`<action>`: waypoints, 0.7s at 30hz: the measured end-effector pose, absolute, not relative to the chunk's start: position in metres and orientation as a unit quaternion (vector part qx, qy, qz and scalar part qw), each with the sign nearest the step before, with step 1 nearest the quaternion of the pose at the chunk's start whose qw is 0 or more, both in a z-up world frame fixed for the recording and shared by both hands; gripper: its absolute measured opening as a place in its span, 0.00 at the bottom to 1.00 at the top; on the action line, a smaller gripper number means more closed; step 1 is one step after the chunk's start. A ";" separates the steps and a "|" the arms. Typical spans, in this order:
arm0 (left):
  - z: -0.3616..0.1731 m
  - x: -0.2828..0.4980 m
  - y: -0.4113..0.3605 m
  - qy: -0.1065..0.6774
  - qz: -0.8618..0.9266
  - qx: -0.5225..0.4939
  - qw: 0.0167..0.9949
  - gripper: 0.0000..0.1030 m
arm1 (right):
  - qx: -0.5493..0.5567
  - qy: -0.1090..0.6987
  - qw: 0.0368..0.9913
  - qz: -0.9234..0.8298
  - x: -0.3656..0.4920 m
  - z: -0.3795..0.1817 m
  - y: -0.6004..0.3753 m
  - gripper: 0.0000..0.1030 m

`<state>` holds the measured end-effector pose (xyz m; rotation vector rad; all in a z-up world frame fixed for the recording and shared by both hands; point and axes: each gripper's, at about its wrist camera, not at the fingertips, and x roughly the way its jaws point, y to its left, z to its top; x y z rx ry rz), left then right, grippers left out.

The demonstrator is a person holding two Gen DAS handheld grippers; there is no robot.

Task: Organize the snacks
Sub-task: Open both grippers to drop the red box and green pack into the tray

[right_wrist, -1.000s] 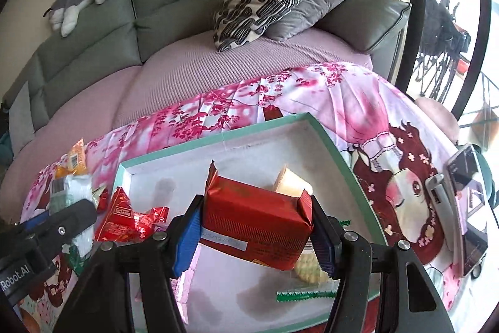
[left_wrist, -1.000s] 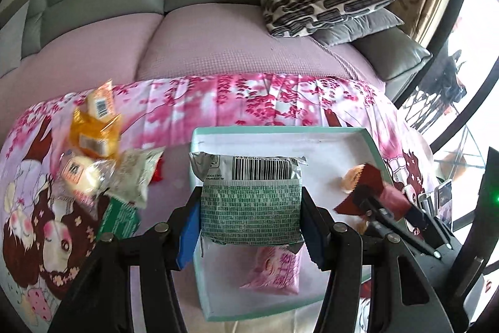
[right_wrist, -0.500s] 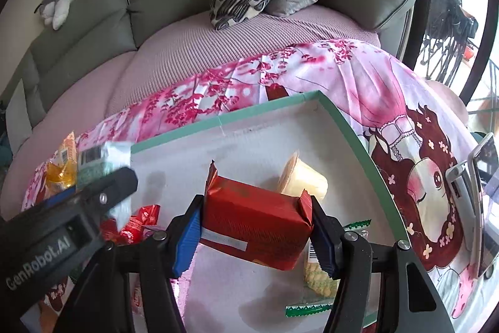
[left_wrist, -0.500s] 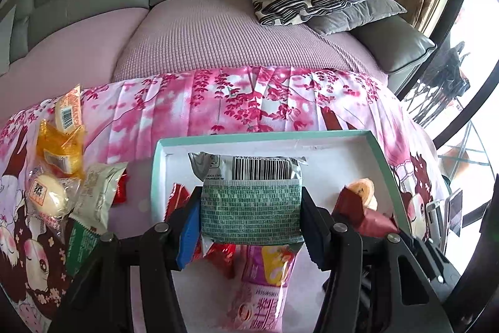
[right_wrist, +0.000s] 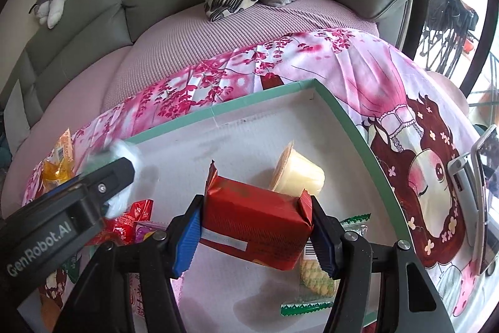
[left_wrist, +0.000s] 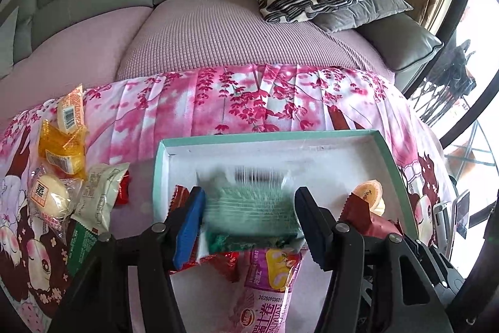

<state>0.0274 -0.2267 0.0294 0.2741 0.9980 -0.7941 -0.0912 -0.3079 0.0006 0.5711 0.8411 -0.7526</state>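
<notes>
Two grippers hang over the teal-rimmed box (left_wrist: 394, 159): the left gripper (left_wrist: 249, 223), whose jaws have just been opening, has the blurred green packet (left_wrist: 252, 202) loose between them above the box's near left, apparently dropping free. The right gripper (right_wrist: 254, 231) clamps the red packet (right_wrist: 257, 223) by its short ends, just near of the jelly cup (right_wrist: 299, 173). Both packets look light, soft and crinkly, best pinched across the body.

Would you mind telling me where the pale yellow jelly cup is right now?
In the right wrist view, the jelly cup lies on its side inside the teal-rimmed tray, toward its right wall, just behind the red packet clamped in the right gripper.
</notes>
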 end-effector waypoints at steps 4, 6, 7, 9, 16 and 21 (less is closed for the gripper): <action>0.036 0.029 -0.222 0.460 -0.364 0.124 0.800 0.60 | 0.266 0.393 0.806 -0.352 -0.091 0.001 -0.307 0.64; 0.036 0.032 -0.220 0.465 -0.356 0.124 0.801 0.64 | 0.267 0.394 0.806 -0.352 -0.091 0.002 -0.307 0.65; 0.035 0.034 -0.218 0.468 -0.349 0.123 0.802 0.67 | 0.267 0.392 0.807 -0.353 -0.091 0.002 -0.307 0.65; 0.034 0.036 -0.217 0.469 -0.342 0.122 0.805 0.69 | 0.272 0.388 0.807 -0.353 -0.092 0.004 -0.308 0.65; 0.035 0.042 -0.210 0.470 -0.327 0.122 0.811 0.73 | 0.264 0.386 0.811 -0.350 -0.090 0.009 -0.305 0.65; 0.037 0.045 -0.207 0.467 -0.318 0.122 0.816 0.73 | 0.258 0.381 0.817 -0.348 -0.090 0.014 -0.302 0.65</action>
